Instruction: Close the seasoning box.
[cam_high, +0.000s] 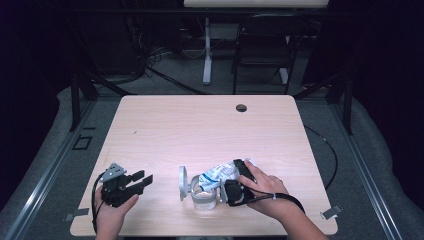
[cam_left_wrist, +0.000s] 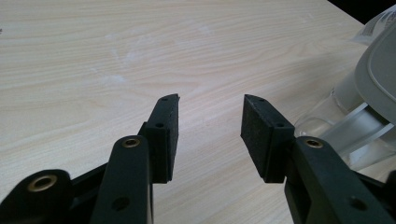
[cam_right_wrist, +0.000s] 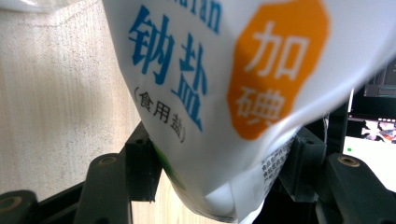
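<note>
A white salt bag (cam_high: 219, 173) with blue print lies tilted over a clear glass jar (cam_high: 204, 198) near the table's front edge. The jar's hinged lid (cam_high: 182, 182) stands swung open to its left. My right gripper (cam_high: 239, 172) is shut on the bag. In the right gripper view the bag (cam_right_wrist: 210, 70) hangs between the two jaws of that gripper (cam_right_wrist: 219, 154), both pads against it. My left gripper (cam_high: 144, 177) rests open on the table left of the jar, nothing between its pads (cam_left_wrist: 211, 100). The lid (cam_left_wrist: 380, 70) and jar (cam_left_wrist: 327, 126) sit at that view's right edge.
The light wooden table (cam_high: 200, 125) has a round cable hole (cam_high: 241, 107) near its far edge. A black chair (cam_high: 262, 45) and a desk leg (cam_high: 207, 50) stand beyond the table. A cable (cam_high: 330, 155) runs along the floor on the right.
</note>
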